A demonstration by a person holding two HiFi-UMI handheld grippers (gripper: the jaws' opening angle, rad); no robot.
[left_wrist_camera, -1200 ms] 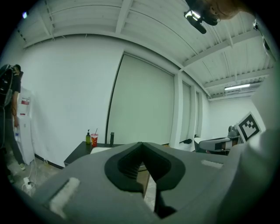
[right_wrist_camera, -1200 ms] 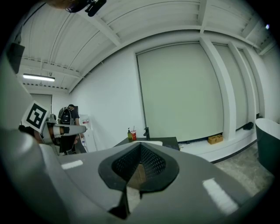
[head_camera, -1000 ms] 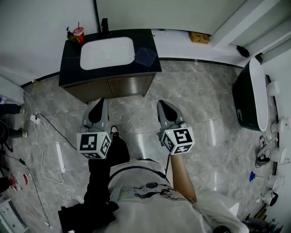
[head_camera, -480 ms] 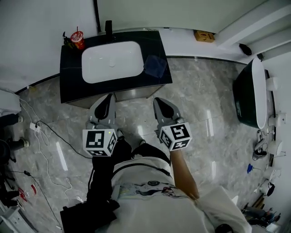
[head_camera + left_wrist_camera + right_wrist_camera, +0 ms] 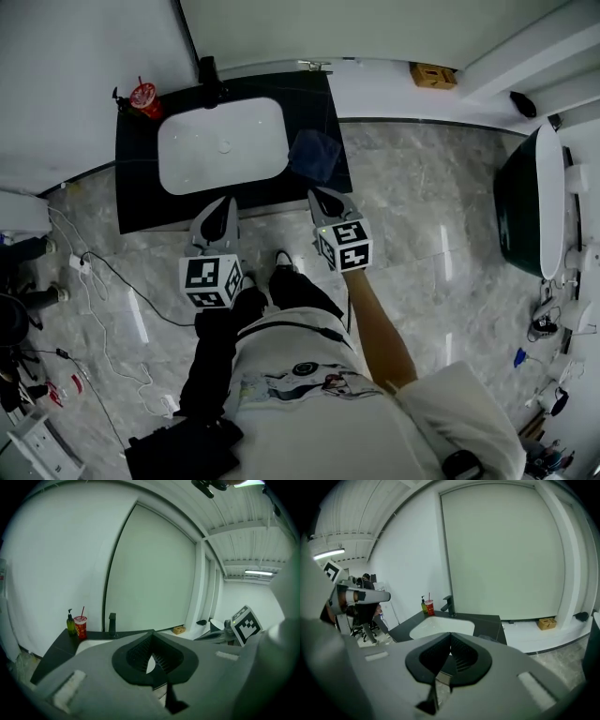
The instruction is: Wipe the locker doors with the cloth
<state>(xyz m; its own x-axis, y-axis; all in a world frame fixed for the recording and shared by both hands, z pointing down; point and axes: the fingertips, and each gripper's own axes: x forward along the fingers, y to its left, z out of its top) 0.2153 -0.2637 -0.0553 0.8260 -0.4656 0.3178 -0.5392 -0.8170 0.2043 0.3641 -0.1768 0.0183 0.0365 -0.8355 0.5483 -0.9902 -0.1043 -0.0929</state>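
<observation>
A dark bluish cloth [image 5: 314,155] lies on the right end of the black vanity counter [image 5: 136,187], beside the white sink [image 5: 222,145]. My right gripper [image 5: 317,194] is shut and empty, its tip at the counter's front edge just below the cloth. My left gripper [image 5: 228,202] is shut with nothing in it, its tip over the front edge below the sink. In the left gripper view the left gripper [image 5: 153,641] points at the sink and a tall pale wall panel [image 5: 150,564]. The right gripper [image 5: 450,641] faces the same panel [image 5: 501,550].
A red cup [image 5: 143,97], a soap bottle and a black faucet [image 5: 208,70] stand at the counter's back. A cardboard box [image 5: 432,75] sits on the ledge at the right. A black bathtub [image 5: 530,202] is at the far right, and cables [image 5: 103,272] trail on the floor at the left.
Both grippers have moved forward and down towards the vanity, from over the floor to the counter's front edge. The person has stepped closer to the counter. Both stay shut.
</observation>
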